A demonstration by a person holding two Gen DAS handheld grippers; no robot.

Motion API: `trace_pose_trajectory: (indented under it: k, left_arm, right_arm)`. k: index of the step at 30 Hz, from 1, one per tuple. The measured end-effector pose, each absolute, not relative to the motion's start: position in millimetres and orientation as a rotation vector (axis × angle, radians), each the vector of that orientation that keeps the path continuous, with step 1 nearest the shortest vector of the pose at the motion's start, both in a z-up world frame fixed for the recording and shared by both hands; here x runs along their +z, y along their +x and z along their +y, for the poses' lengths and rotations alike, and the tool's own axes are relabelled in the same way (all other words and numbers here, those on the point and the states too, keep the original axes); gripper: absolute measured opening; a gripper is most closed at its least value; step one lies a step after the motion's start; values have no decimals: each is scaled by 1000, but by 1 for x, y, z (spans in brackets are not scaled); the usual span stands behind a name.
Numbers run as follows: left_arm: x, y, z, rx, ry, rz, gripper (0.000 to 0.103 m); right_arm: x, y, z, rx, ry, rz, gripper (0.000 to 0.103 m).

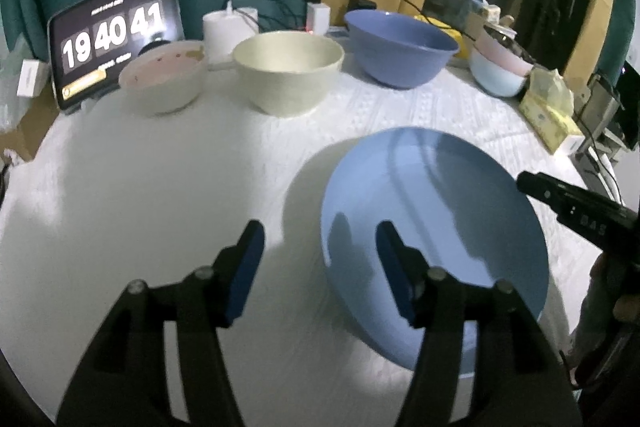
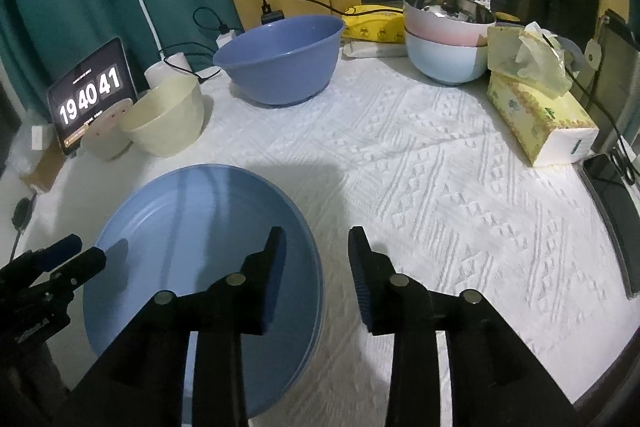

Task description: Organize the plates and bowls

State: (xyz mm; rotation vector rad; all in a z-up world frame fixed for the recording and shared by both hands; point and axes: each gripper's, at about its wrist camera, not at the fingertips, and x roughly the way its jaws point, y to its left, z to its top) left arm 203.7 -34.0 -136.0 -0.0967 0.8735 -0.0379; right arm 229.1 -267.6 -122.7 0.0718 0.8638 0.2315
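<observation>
A light blue plate (image 1: 432, 219) lies on the white tablecloth (image 1: 160, 187); it also shows in the right wrist view (image 2: 192, 247). My left gripper (image 1: 320, 239) is open and straddles the plate's left rim. My right gripper (image 2: 316, 247) is open and straddles the plate's right rim. At the back stand a small pinkish bowl (image 1: 164, 79), a cream bowl (image 1: 288, 71), a large blue bowl (image 1: 400, 47) and stacked pink and pale blue bowls (image 2: 448, 39). The left gripper's tips show at the left edge of the right wrist view (image 2: 76, 255).
A tablet clock (image 1: 112, 35) leans at the back left beside a white lamp base (image 1: 228, 27) and cables. A tissue box (image 2: 540, 115) and a phone (image 2: 612, 203) lie at the right edge. A yellow packet (image 2: 372, 23) lies behind the bowls.
</observation>
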Motion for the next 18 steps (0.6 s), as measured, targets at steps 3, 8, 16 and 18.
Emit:
trace_pose_trajectory:
  k: [3,8,16,18]
  left_arm:
    - [-143,204,-33,-38,-126,903,60]
    - [-150,203,-35,-55,-151,923,60]
    - [-160,205,-38,-49,-143,952,60]
    - [-160,206,-38,-50,-144,946,60]
  right_arm:
    - [-125,226,-268,244,80,875,35]
    - [-132,223,-270,272,109,898,36]
    - [-145,224,-268,302,137,939,36]
    - [-147,225,-269,306,142,946,36]
